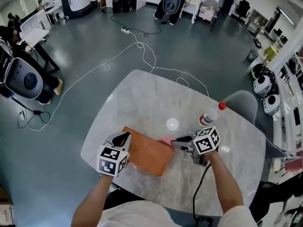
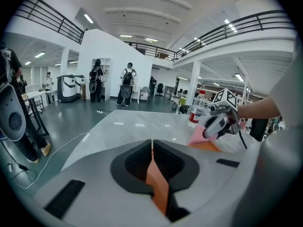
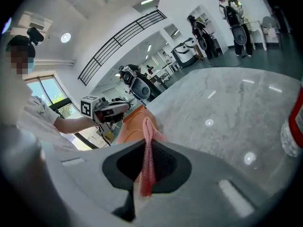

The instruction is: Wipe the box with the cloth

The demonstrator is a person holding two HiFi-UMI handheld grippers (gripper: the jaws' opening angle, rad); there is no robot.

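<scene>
A flat orange box (image 1: 148, 152) lies on the marble table (image 1: 156, 103) near its front edge. My left gripper (image 1: 124, 137) is shut on the box's left edge, and the orange edge (image 2: 156, 183) shows pinched between the jaws. My right gripper (image 1: 176, 141) is shut on a pink cloth (image 1: 166, 140) at the box's far right corner. In the right gripper view the cloth (image 3: 147, 160) hangs as a thin fold between the jaws, with the box (image 3: 132, 126) just beyond. The left gripper view shows the cloth (image 2: 199, 136) under the right gripper (image 2: 215, 125).
A clear plastic bottle (image 1: 211, 113) with a red cap stands on the table just behind my right gripper. A grey chair (image 1: 242, 103) sits at the table's right side. White cables (image 1: 142, 56) trail over the floor beyond the table.
</scene>
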